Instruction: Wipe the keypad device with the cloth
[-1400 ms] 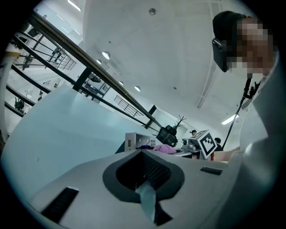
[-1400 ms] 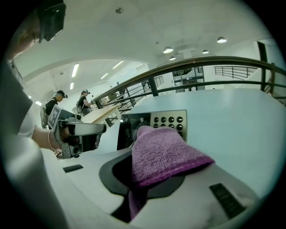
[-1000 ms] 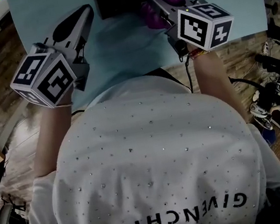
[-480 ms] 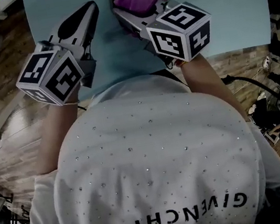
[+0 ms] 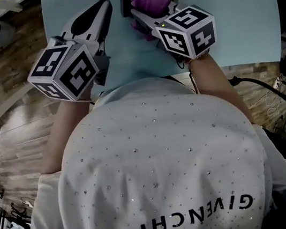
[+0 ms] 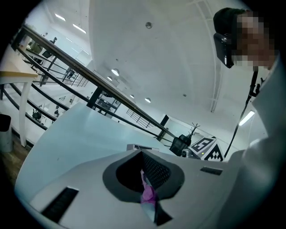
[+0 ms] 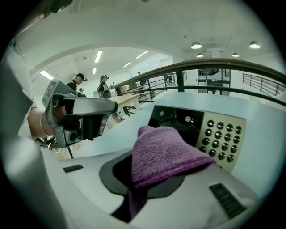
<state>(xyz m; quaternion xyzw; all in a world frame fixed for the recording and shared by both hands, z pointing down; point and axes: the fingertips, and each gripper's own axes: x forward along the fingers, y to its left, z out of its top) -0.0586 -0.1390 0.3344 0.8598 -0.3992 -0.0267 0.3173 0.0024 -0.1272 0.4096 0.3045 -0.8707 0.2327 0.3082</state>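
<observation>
Right hand-held gripper [image 7: 149,179] clamped on the purple cloth [image 7: 165,154], bunched just in front of the keypad device [image 7: 221,141] on the worktop [image 5: 236,19]. Left hand-held gripper [image 6: 149,179], jaws together with a purple sliver [image 6: 148,194] at their seam, hangs left of the device. Cloth judged soft, light and floppy: best pinched at a fold.
</observation>
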